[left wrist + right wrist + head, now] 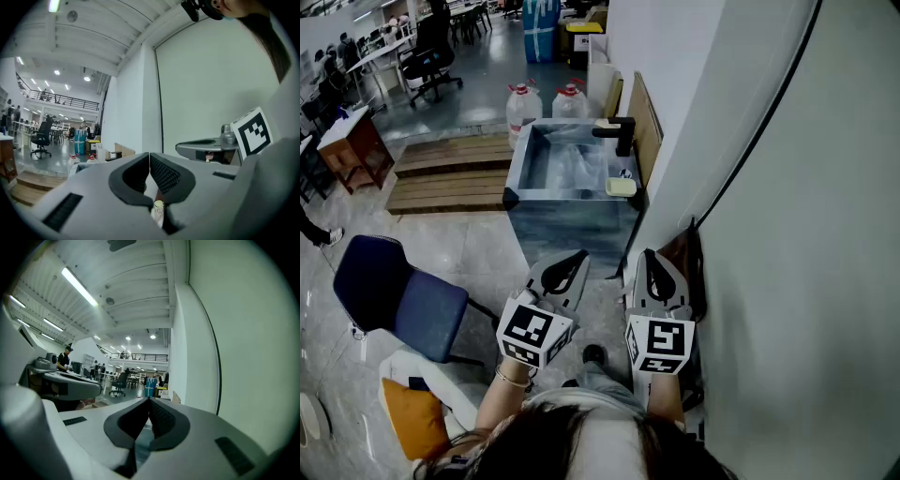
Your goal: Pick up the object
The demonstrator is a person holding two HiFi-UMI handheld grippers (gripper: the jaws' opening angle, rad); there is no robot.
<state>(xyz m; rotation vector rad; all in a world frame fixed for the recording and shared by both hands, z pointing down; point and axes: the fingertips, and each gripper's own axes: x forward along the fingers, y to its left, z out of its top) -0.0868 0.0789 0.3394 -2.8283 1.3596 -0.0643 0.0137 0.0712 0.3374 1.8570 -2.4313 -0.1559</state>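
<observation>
In the head view a pale yellow block [621, 187] lies on the near right corner of a grey sink unit [517, 174], below a black tap [621, 132]. Both grippers are held close to the person's body, well short of the sink, and point toward it. My left gripper [580, 255] is shut with nothing between its jaws; in its own view the tips [149, 154] meet. My right gripper [649, 255] is also shut and empty, its tips [149, 400] closed in its own view. Each gripper shows in the other's view: the right gripper [220, 145], the left gripper [61, 380].
A white wall [787, 234] with a black cable [761, 127] runs close on the right, and a brown bag [689, 267] leans at its foot. A blue chair [398, 300] stands to the left. Two water jugs [523, 105] and wooden platforms [450, 173] lie beyond the sink.
</observation>
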